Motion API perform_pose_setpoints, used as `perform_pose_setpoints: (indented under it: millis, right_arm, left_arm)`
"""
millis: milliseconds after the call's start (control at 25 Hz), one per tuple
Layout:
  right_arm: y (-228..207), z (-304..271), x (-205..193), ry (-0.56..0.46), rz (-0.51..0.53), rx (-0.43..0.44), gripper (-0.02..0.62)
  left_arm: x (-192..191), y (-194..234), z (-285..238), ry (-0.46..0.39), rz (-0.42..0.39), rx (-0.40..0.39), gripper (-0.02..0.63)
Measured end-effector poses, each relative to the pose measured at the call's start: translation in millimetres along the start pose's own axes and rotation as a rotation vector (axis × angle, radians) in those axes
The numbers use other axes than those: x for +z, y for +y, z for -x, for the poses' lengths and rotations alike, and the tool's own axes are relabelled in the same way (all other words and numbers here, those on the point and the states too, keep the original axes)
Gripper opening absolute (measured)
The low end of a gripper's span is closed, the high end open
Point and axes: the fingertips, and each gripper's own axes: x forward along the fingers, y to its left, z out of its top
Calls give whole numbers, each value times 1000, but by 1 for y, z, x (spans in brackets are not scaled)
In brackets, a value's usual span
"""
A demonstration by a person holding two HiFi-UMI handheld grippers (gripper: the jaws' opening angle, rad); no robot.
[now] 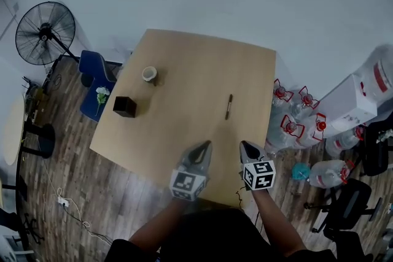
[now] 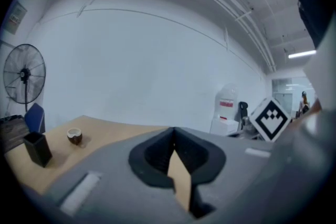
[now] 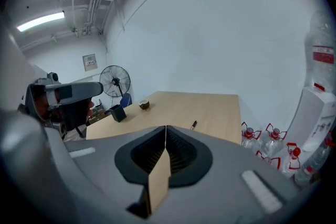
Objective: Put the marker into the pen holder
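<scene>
A dark marker [image 1: 228, 106] lies flat on the right half of the wooden table [image 1: 184, 132]; the right gripper view shows the marker [image 3: 193, 124] small, beyond the jaws. The black square pen holder [image 1: 124, 107] stands near the table's left edge, and the left gripper view has the pen holder [image 2: 37, 148] at far left. My left gripper [image 1: 204, 144] and right gripper [image 1: 244, 145] hover side by side over the table's near edge, both shut and empty. In each gripper's own view, the left gripper [image 2: 174, 131] and right gripper [image 3: 166, 128] have their jaws pressed together.
A small brown cup [image 1: 150, 75] with a pale inside sits behind the pen holder. A floor fan [image 1: 44, 32] and a blue chair [image 1: 97, 86] stand left of the table. Several water bottles [image 1: 295, 119] and a white dispenser [image 1: 347, 107] crowd the floor on the right.
</scene>
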Motion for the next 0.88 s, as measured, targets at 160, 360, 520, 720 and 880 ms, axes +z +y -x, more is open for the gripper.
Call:
perform_pose_setpoints:
  millis: [160, 360, 520, 720, 880]
  right_arm:
    - [-15, -36, 2, 27, -27, -9, 17]
    - [-31, -84, 2, 50, -82, -23, 45]
    - [-45, -132, 4, 85, -94, -28, 77]
    - [-52, -179, 5, 125, -83, -13, 112]
    - [-56, -214, -7, 137, -179, -19, 166]
  left_arm:
    - [-1, 28, -21, 5, 53, 23, 2]
    - [-13, 54, -25, 23, 45, 42, 2]
    - [-20, 66, -27, 24, 40, 66, 2]
    - [-22, 77, -36, 14, 46, 88, 2]
    - [-26, 83, -37, 31, 55, 74, 2]
